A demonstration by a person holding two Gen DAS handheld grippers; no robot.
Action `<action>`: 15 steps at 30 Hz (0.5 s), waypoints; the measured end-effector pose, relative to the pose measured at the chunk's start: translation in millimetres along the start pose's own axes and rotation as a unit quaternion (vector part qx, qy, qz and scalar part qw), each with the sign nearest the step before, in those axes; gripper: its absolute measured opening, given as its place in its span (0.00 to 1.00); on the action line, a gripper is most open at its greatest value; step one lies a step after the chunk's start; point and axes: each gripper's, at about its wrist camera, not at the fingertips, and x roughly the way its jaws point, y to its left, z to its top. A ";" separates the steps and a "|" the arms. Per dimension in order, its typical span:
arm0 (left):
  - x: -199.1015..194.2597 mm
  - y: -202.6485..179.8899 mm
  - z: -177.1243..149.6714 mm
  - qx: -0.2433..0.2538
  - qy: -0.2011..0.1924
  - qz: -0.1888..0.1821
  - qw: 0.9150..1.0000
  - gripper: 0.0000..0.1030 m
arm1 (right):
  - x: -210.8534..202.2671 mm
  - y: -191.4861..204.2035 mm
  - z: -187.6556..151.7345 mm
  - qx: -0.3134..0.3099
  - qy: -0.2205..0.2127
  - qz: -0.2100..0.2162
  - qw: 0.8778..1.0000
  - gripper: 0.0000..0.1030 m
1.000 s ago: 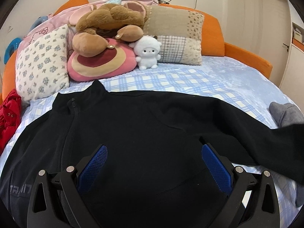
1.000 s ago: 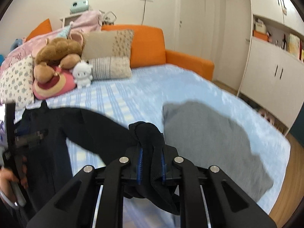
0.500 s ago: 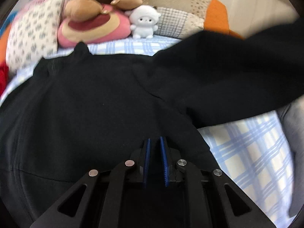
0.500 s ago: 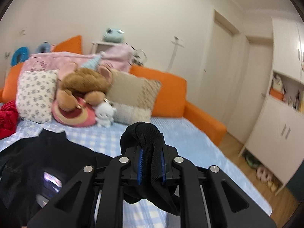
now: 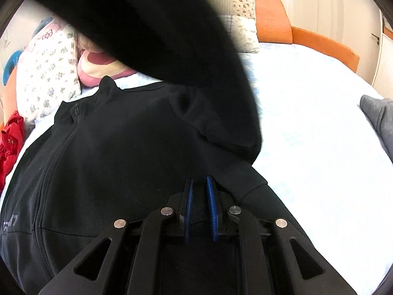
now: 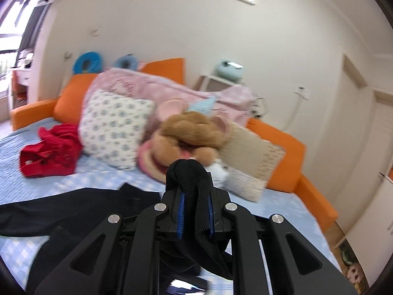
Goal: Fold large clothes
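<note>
My right claw [image 6: 195, 215] pinches the sleeve cuff [image 6: 189, 172] high above the black jacket [image 5: 110, 147] spread on the bed [image 5: 319, 123], while my left claw [image 5: 201, 209], nearly pressed together, pins the jacket's side seam below.

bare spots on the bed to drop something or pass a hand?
Free: the pale bedsheet between the black jacket and the grey garment, up to the orange bed frame. Also the sheet strip in front of the red garment. Crowded: the headboard end, with floral pillow and plush toy.
</note>
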 end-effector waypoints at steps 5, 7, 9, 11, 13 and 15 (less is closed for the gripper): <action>-2.5 1.5 -1.0 -0.008 -0.005 -0.010 1.000 0.15 | 37.0 91.5 5.4 -0.026 0.020 0.056 0.998 0.14; -2.1 0.2 -0.6 -0.006 -0.006 -0.009 1.000 0.15 | 53.0 130.4 0.1 -0.031 0.034 0.085 0.995 0.14; -2.3 2.0 -0.5 -0.010 -0.006 -0.014 1.000 0.15 | 70.2 171.3 -10.7 -0.037 0.055 0.119 0.991 0.14; -3.0 7.8 -1.0 -0.023 -0.008 -0.031 0.999 0.15 | 84.6 206.3 -24.6 -0.049 0.072 0.140 0.986 0.14; -0.1 19.0 0.3 -0.032 -0.008 -0.044 0.998 0.16 | 101.4 240.5 -41.1 -0.062 0.093 0.157 0.981 0.14; 0.1 20.5 0.3 -0.035 -0.008 -0.049 0.998 0.16 | 116.1 266.0 -59.2 -0.070 0.113 0.169 0.977 0.14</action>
